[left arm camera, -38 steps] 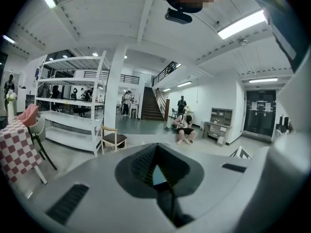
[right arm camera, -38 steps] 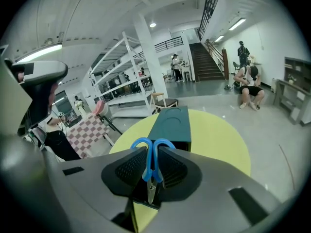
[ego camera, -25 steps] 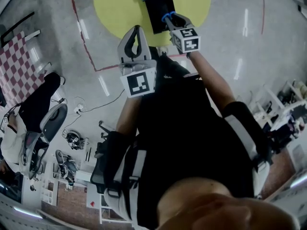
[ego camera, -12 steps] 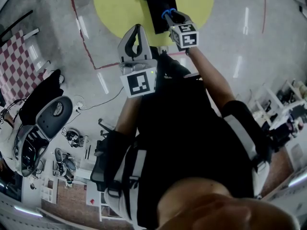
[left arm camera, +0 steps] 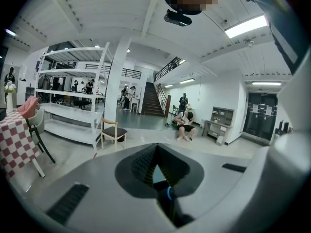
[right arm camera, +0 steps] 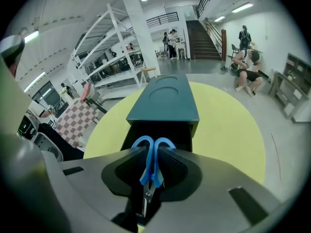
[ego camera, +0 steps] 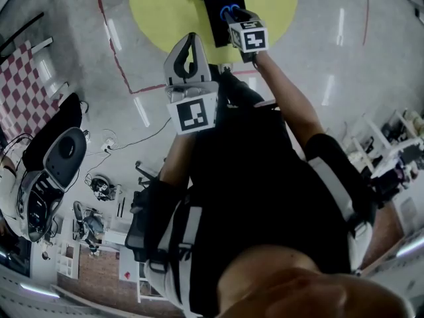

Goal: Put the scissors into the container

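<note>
the right gripper [right arm camera: 153,154] has its fingers pinching the scissors [right arm camera: 148,171] by the blue handles. their long axis runs along the fingers, loops forward and blades pointing back. the container [right arm camera: 165,101] sits on the round yellow tabletop [right arm camera: 228,130], and its open dark drawer [right arm camera: 158,130] lies straight ahead, just beyond and below the loops. the next move looks like a short push forward and down. the left gripper [ego camera: 190,45] hangs further back, fingers pressed together on nothing. count: one pair of scissors, one container, one drawer.
</note>
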The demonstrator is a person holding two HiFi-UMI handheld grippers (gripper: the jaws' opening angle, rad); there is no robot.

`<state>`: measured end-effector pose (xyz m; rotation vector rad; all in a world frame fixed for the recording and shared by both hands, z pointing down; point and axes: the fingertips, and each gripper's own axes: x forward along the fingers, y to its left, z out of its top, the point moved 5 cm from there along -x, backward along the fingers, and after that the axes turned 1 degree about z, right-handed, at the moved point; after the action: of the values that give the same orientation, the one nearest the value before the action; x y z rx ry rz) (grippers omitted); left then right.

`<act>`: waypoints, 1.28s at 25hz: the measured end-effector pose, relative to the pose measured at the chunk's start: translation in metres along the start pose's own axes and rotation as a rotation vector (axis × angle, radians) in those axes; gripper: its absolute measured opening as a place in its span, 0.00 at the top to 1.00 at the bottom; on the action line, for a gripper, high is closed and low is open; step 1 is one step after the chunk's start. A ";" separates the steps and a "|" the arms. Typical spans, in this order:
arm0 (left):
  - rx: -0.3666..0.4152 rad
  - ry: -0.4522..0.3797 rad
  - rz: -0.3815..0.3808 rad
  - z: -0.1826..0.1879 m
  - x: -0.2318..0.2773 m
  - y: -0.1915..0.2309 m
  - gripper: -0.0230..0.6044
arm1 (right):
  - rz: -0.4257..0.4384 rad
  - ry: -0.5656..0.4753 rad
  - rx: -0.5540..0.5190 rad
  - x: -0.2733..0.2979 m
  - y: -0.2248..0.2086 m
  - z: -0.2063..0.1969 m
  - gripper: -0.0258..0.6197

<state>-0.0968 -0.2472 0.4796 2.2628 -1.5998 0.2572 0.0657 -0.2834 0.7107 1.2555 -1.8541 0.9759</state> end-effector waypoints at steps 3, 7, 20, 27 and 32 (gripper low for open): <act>-0.007 0.006 0.005 -0.001 0.003 0.002 0.97 | -0.014 0.037 0.015 0.010 -0.001 0.002 0.84; -0.011 0.015 0.009 -0.004 0.007 0.007 0.97 | -0.056 0.089 0.012 0.023 -0.006 0.001 0.84; -0.022 0.017 0.023 -0.007 0.010 0.013 0.97 | -0.140 0.163 -0.020 0.032 -0.009 0.004 0.84; -0.017 0.003 0.019 -0.006 0.000 0.007 0.97 | -0.121 0.146 0.014 0.026 -0.010 0.004 0.84; -0.003 -0.017 0.024 0.001 -0.010 -0.002 0.97 | -0.104 0.076 0.026 0.003 -0.012 0.014 0.84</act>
<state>-0.0986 -0.2386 0.4749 2.2507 -1.6356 0.2413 0.0740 -0.3002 0.7091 1.2984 -1.7063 0.9804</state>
